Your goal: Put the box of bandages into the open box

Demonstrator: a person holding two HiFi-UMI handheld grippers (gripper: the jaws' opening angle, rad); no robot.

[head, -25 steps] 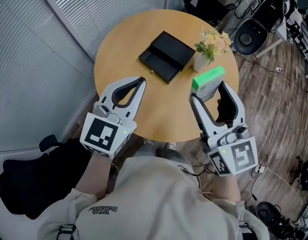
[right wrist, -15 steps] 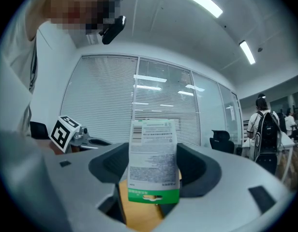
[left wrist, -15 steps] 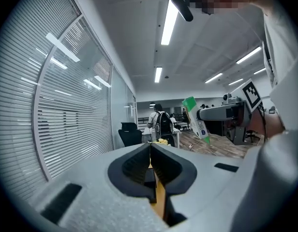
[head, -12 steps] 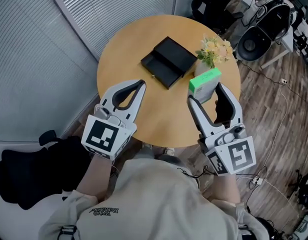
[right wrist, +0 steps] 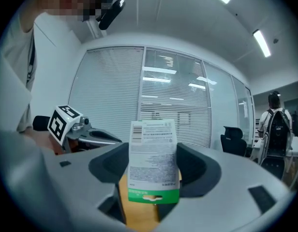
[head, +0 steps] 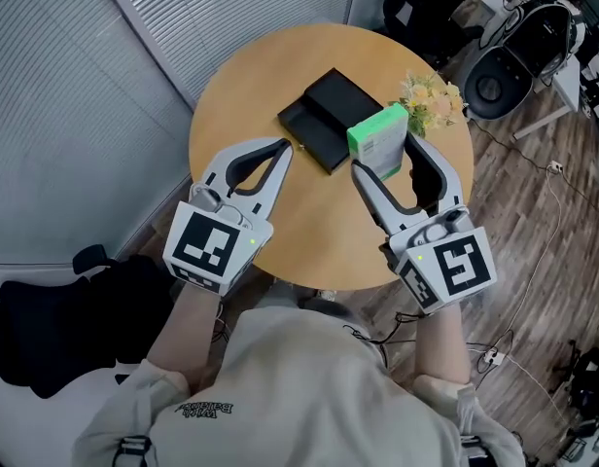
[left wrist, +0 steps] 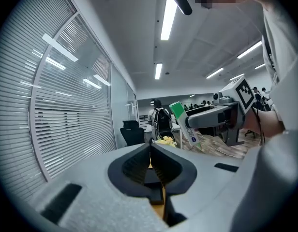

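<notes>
A green and white box of bandages (head: 378,141) is clamped in my right gripper (head: 382,154), held above the round wooden table (head: 270,95) just right of the open black box (head: 326,118). From the right gripper view the bandage box (right wrist: 153,159) stands upright between the jaws with its printed back facing the camera. My left gripper (head: 286,149) hovers over the table's near left part, jaws shut with nothing in them. In the left gripper view the closed jaws (left wrist: 151,148) point toward the right gripper and its bandage box (left wrist: 184,122).
A white vase of pale flowers (head: 431,103) stands at the table's right side, just behind the held box. Window blinds (head: 134,27) run along the left. Office chairs (head: 509,61) and cables lie on the wooden floor at the right.
My right gripper has carried the bandage box leftward and forward, from beside the vase toward the black box. The left gripper has moved slightly forward.
</notes>
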